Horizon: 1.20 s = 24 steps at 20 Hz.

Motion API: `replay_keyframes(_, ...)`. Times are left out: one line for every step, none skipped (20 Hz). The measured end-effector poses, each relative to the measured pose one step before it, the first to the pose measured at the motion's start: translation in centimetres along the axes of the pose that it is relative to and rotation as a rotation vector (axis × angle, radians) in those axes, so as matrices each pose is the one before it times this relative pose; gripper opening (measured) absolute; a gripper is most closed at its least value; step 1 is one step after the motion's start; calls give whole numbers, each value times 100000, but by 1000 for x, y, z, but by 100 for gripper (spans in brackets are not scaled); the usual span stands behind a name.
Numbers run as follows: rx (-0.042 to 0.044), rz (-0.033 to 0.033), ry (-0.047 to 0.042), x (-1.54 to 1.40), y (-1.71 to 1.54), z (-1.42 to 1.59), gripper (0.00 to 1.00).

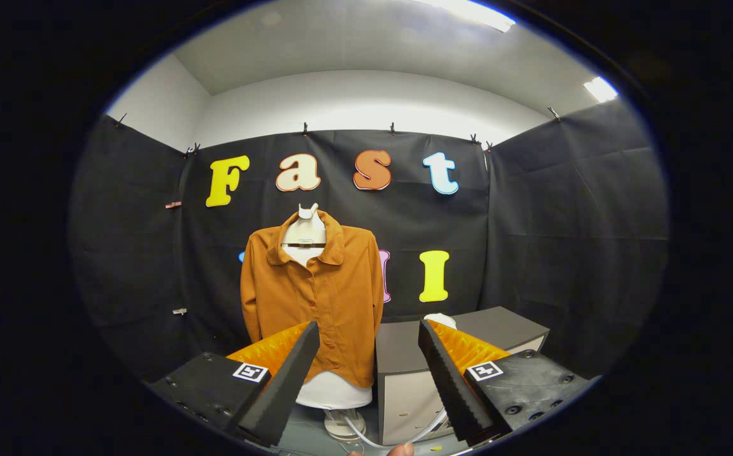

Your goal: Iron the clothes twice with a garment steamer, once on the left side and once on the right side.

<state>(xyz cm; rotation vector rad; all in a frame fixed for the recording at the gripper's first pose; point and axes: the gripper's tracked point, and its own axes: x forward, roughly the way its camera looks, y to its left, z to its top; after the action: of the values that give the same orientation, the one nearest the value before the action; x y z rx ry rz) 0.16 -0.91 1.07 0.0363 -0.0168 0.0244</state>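
An orange-brown buttoned shirt (313,292) hangs on a white mannequin torso (333,391) ahead of me, in front of the black cloth wall. The shirt's lower half lies just beyond my left finger. A white rounded object (440,318), which may be the garment steamer, rests on a grey cabinet (404,354) to the right of the shirt, partly hidden behind my right finger. My gripper (369,335) is open, with nothing between its fingers. A white cord (379,440) runs low between the fingers.
The mannequin's white base (343,425) stands on the floor beside the cabinet. A fingertip of a person's hand (400,449) shows at the very bottom. Black cloth walls close the booth on three sides.
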Motion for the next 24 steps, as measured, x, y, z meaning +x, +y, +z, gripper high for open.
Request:
replay_keyframes(-1082,-384,-501,255,-603,279,98)
replay_keyframes(-1278,-760,-826,312,-852,367,98)
replay_keyframes(-144,-1111,-327,438,-1051,233,98)
replay_keyframes(1440,-1025,239,484,-1055,23,98)
replay_keyframes(1847,-843,1320,700,-1201,-89,98)
replay_keyframes(1292,-848,1989,857,-1056,-190,98)
replay_keyframes(313,-665,2603,1122,-1265,-355,98)
replay_keyframes(-462,-823,3281,1150,-1334,-457,98)
replay_keyframes(-377,-519,3813,1466,-1349,-632,98)
replay_keyframes(-192,-402,4634,1374,-1271,-607,98)
replay_keyframes(525,129,5110,1658,-1171,-778,98)
replay_keyframes(744,757,4317,1490,-722,-677,99)
replay_keyframes(890,1328,4415,1673,-711,-656,99)
replay_keyframes(546,948,4497,1692,-714,-571,99)
replay_keyframes(174,1535,3991,1929,-634,-497,99)
replay_keyframes(-80,1173,3120,1756,-671,-475,99)
replay_keyframes(-652,78,3567,1858,-946,-559,99)
replay_keyframes(-692,-355,3835,1779,-948,-589,99)
replay_keyframes(-49,1132,3555,1741,-526,-394,99)
replay_keyframes(477,702,4157,1682,-468,-612,98)
replay_keyframes(460,1054,4526,1721,-421,-671,99)
replay_keyframes(578,237,4206,1691,-559,-653,99)
replay_keyframes(-100,-226,3694,1613,-675,-481,99)
replay_keyframes(-132,42,2937,1530,-528,-494,99)
